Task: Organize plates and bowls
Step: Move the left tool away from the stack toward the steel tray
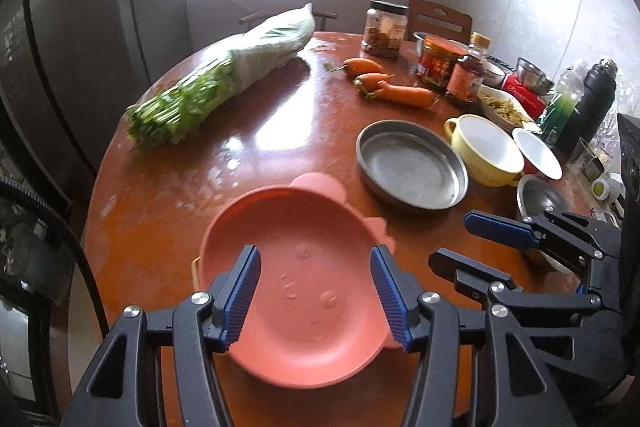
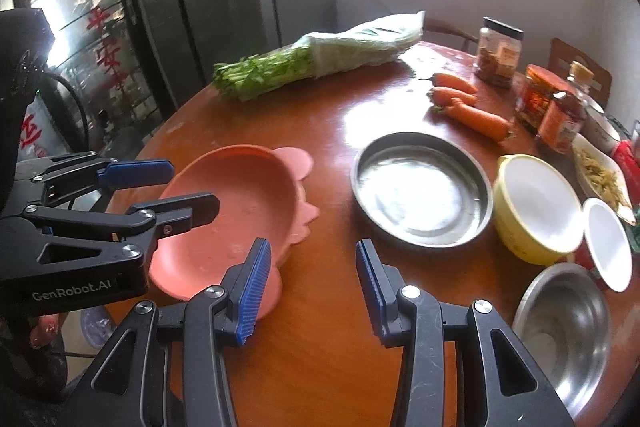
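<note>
1. Left wrist view: the left gripper (image 1: 316, 293) has its jaws spread apart above the pink plate (image 1: 294, 287), which lies on the round wooden table (image 1: 260, 147) at 6 o'clock. The steel pan (image 1: 412, 169) sits at 3 o'clock, touching the yellow bowl (image 1: 486, 151); the white bowl (image 1: 536, 153) is just beyond it. Carrots (image 1: 390, 83) lie at 1 o'clock, bagged greens (image 1: 224, 75) at 11.

2. Right wrist view: the right gripper (image 2: 314, 291) is spread open over bare tabletop between the pink plate (image 2: 236, 211) at 9 o'clock and the steel bowl (image 2: 564, 327) at 4 o'clock. The steel pan (image 2: 420, 191) lies at 1 o'clock, with the yellow bowl (image 2: 536, 207) beside it.
</note>
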`<move>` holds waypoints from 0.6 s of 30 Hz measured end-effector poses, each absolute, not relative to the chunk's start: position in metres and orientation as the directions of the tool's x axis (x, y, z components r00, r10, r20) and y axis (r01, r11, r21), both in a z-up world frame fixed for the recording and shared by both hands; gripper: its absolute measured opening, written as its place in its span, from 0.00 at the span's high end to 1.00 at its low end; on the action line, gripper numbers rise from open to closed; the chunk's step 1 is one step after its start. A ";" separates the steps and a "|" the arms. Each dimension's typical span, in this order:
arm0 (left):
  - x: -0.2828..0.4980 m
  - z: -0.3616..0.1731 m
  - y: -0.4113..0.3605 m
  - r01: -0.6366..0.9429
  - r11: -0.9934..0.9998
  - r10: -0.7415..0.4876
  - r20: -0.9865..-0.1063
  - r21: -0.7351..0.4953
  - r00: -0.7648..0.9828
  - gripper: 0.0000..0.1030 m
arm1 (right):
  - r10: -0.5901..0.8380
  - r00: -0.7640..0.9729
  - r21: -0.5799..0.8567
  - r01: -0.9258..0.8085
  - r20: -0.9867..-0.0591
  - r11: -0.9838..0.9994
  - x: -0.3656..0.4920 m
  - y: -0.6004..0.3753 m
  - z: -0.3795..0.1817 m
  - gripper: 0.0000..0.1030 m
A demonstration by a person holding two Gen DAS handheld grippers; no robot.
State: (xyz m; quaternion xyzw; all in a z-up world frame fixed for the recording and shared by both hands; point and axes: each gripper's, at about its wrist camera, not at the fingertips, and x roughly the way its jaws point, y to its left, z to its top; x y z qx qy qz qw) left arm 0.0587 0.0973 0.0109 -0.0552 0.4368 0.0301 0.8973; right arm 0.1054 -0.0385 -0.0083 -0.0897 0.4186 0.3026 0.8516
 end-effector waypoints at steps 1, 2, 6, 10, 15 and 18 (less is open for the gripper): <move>0.061 0.011 0.094 -0.098 0.992 0.001 -0.787 -0.075 0.617 0.45 | 0.436 0.472 0.099 -0.583 -0.767 0.806 0.107 -0.041 -0.008 0.56; 0.063 0.012 0.091 -0.091 0.993 -0.006 -0.786 -0.079 0.619 0.45 | 0.432 0.476 0.100 -0.575 -0.766 0.812 0.109 -0.045 -0.008 0.56; 0.072 0.012 0.079 -0.067 0.995 -0.016 -0.785 -0.073 0.619 0.45 | 0.417 0.490 0.100 -0.549 -0.765 0.829 0.116 -0.058 -0.007 0.55; 0.081 0.013 0.071 -0.055 0.996 -0.017 -0.785 -0.065 0.620 0.45 | 0.402 0.508 0.090 -0.531 -0.762 0.842 0.121 -0.066 -0.005 0.53; 0.091 0.014 0.066 -0.049 0.997 -0.013 -0.784 -0.055 0.620 0.43 | 0.388 0.526 0.084 -0.509 -0.757 0.856 0.131 -0.074 -0.004 0.49; 0.097 0.014 0.067 -0.055 0.997 -0.003 -0.784 -0.047 0.621 0.39 | 0.367 0.540 0.067 -0.496 -0.757 0.866 0.138 -0.076 -0.004 0.46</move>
